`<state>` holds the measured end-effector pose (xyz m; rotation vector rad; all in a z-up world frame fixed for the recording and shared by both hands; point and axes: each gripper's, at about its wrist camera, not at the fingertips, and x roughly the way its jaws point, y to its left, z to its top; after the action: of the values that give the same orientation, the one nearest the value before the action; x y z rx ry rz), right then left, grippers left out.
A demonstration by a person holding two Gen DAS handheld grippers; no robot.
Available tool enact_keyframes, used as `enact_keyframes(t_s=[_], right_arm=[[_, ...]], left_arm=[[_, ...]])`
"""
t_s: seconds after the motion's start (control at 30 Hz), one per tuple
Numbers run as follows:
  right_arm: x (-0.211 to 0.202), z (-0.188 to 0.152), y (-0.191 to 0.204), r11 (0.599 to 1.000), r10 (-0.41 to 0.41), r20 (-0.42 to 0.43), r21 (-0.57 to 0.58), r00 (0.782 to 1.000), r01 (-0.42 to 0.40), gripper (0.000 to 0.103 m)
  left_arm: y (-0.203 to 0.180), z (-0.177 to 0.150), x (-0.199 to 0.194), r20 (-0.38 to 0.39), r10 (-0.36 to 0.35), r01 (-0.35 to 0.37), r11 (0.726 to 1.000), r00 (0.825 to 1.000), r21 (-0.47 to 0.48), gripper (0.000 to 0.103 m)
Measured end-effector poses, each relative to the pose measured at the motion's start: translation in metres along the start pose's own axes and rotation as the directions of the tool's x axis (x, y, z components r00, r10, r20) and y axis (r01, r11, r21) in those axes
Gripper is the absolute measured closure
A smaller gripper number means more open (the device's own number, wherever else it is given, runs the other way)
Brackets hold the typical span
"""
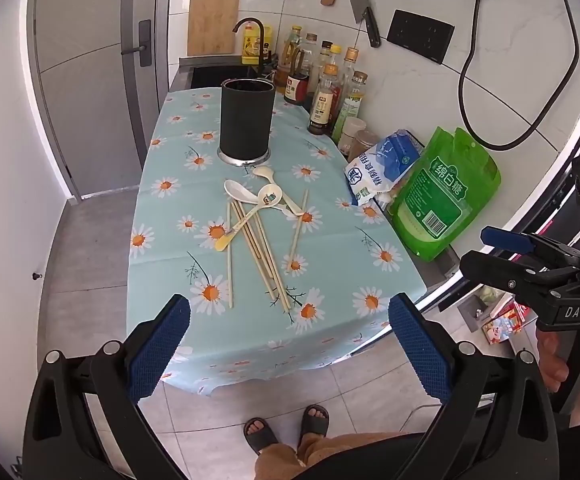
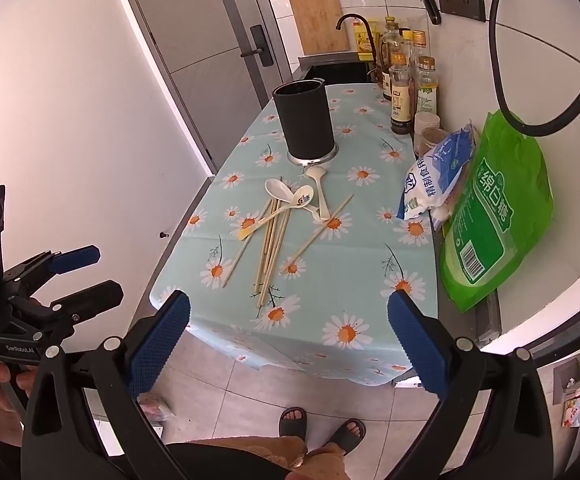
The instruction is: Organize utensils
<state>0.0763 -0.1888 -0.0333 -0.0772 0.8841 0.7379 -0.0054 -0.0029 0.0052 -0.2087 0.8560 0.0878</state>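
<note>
Both hand-held grippers hover short of the daisy-print counter, fingers spread wide and holding nothing. Ahead of the left gripper, between its finger lines, pale wooden chopsticks lie fanned and crossed under a heap of white ceramic spoons; beyond them stands the tall black cylindrical utensil holder, upright with its mouth open. The right gripper faces the same pile. The likely trouble is the tangle: lifting one chopstick could drag its neighbours or roll a spoon toward the counter's near edge, just ahead of the fingertips. To the fingers' right, a green plastic sugar bag and glass condiment bottles crowd the wall; the left side drops to open floor.
</note>
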Motion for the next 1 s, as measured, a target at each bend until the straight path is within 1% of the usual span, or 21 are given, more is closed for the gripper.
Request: enact_keyframes(t_s=[0.57,1.0], right_arm=[[-0.0026,-0.0013,0.0036,1.0,0.005,0.005,0.008,1.0,-0.005,0.005],[-0.0024,-0.0003,0.0043,1.0,0.013,0.003,0.011,1.0,-0.014,0.005]], left_arm=[[0.0017,-0.0011,0.001,-0.001,0.008,-0.008,1.0,1.0,-0.01,0.006],[0.0005,-0.0025,0.0008,-0.005,-0.002,0.002,1.0,1.0,-0.002,0.006]])
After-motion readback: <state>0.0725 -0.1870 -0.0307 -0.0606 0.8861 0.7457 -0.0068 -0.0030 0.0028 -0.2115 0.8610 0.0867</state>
